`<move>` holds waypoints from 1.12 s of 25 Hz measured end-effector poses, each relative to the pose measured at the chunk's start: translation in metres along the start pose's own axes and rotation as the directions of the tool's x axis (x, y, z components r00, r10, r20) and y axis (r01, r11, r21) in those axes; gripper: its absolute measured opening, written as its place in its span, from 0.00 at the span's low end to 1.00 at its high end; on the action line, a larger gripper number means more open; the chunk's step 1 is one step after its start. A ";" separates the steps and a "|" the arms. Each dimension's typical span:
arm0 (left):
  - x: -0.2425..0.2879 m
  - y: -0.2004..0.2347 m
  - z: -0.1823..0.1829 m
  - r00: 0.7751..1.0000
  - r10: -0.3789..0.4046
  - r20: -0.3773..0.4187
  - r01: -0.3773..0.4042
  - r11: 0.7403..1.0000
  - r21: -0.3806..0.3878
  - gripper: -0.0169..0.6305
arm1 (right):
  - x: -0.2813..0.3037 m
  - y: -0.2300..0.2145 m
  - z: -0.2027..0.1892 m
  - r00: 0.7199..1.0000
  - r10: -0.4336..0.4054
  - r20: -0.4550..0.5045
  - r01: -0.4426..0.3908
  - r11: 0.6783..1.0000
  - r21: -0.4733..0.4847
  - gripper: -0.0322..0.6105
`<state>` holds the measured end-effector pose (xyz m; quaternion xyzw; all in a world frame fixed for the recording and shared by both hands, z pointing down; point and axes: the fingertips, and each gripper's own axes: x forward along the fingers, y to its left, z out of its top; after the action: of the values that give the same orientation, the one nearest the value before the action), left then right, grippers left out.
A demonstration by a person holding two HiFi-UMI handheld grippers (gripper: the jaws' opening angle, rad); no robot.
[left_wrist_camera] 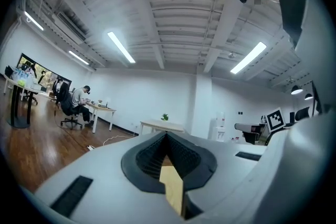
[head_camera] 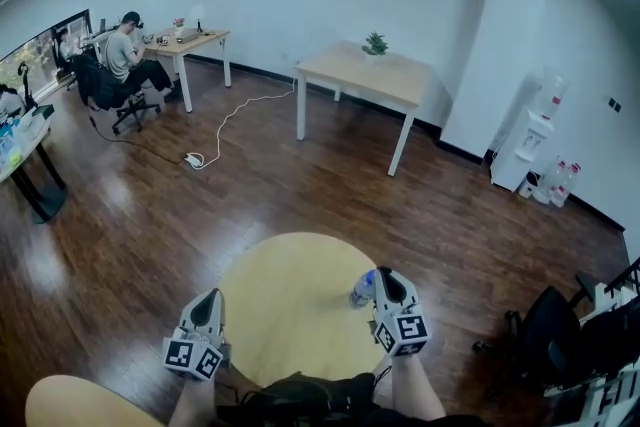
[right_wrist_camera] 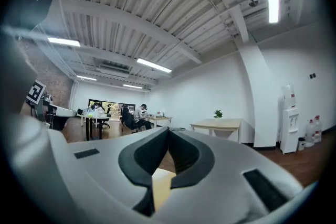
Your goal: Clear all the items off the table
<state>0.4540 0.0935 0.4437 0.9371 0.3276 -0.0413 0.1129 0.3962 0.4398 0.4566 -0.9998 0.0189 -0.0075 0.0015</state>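
A round yellow table (head_camera: 285, 300) lies just below me, its top bare apart from one small pale-blue thing (head_camera: 362, 291) at its right edge; I cannot tell what it is. My right gripper (head_camera: 385, 275) hovers beside that thing, fingertips together and nothing between them, and the right gripper view (right_wrist_camera: 168, 131) shows the same, pointing level across the room. My left gripper (head_camera: 208, 297) hangs over the table's left edge. In the left gripper view its tips (left_wrist_camera: 167, 136) also meet, with only yellow tabletop showing through the gap behind them.
A rectangular wooden table (head_camera: 365, 75) with a small plant stands mid-room. A water dispenser (head_camera: 535, 130) and bottles are at the right wall. A person (head_camera: 125, 55) sits at a far-left desk. A black office chair (head_camera: 550, 330) is close on my right, and a cable (head_camera: 225, 130) crosses the floor.
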 end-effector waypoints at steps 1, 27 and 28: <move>0.000 -0.001 0.003 1.000 -0.003 0.008 0.003 1.000 -0.005 0.01 | 0.001 0.003 0.003 1.000 0.006 0.007 -0.006 1.000 -0.004 0.06; -0.115 0.009 0.010 0.946 0.316 0.070 -0.317 0.948 0.008 0.01 | 0.034 0.078 -0.009 0.960 0.281 -0.002 -0.281 0.959 0.022 0.06; -0.137 0.014 0.012 0.929 0.364 0.067 -0.366 0.931 0.016 0.01 | 0.039 0.094 -0.014 0.952 0.305 -0.007 -0.305 0.952 0.027 0.06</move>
<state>0.3556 -0.0029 0.4549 0.9814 0.1436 -0.0537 0.1156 0.4312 0.3443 0.4706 -0.9847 0.1731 -0.0131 0.0151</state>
